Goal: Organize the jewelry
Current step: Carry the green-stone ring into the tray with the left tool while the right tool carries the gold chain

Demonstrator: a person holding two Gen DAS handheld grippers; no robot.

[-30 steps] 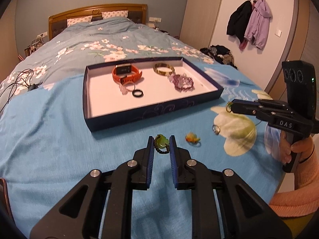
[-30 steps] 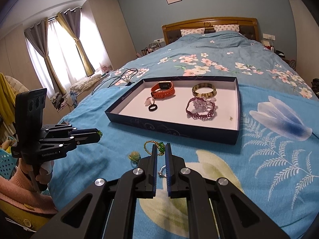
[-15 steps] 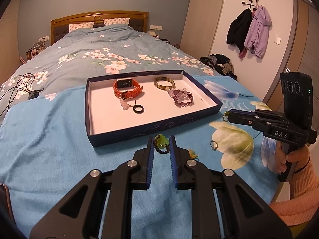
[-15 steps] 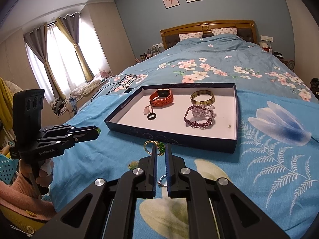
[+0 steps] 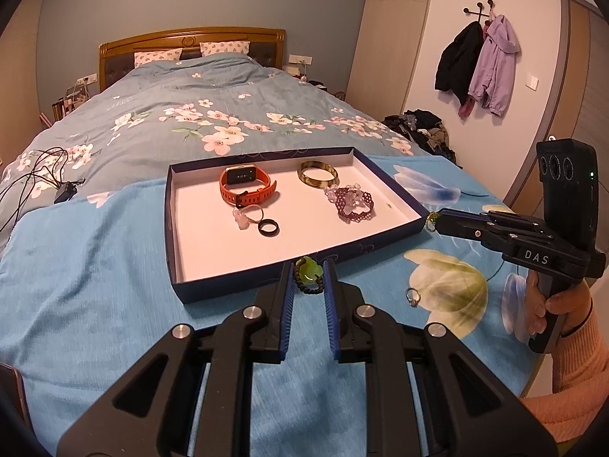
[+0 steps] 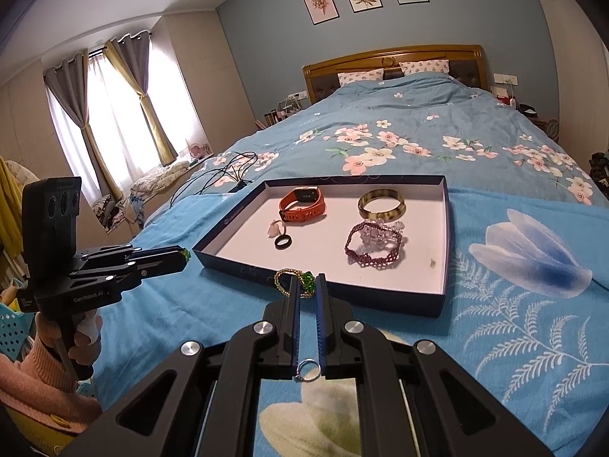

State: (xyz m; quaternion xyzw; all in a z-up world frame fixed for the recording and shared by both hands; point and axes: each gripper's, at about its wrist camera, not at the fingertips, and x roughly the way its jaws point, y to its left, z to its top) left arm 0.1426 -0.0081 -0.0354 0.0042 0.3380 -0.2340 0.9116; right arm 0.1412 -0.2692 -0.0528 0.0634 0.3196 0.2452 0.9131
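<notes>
A dark blue tray (image 5: 213, 289) (image 6: 445, 228) lies on the bed and holds an orange watch (image 5: 245, 189) (image 6: 302, 207), a tortoiseshell bangle (image 5: 318, 174) (image 6: 381, 203), a purple beaded bracelet (image 5: 352, 205) (image 6: 375, 249), a black ring (image 5: 268, 227) (image 6: 283, 242) and a clear ring (image 5: 247, 216). My left gripper (image 5: 309, 272) (image 6: 184, 255) is shut on a green-stone black bead bracelet (image 5: 309, 276), held above the tray's near wall. My right gripper (image 6: 306, 283) (image 5: 432, 222) is shut on a gold bead ring with a green stone (image 6: 295, 282), near the tray's front right.
A silver ring (image 5: 413, 296) (image 6: 307, 369) lies on the blue bedspread in front of the tray. Black cables (image 5: 34, 179) lie on the bed at the left. Clothes hang on the wall hooks (image 5: 479, 64) at the right.
Both grippers have risen and moved toward the tray with their jewelry still held. The orange charm on the bedspread has dropped out of sight behind the left fingers.
</notes>
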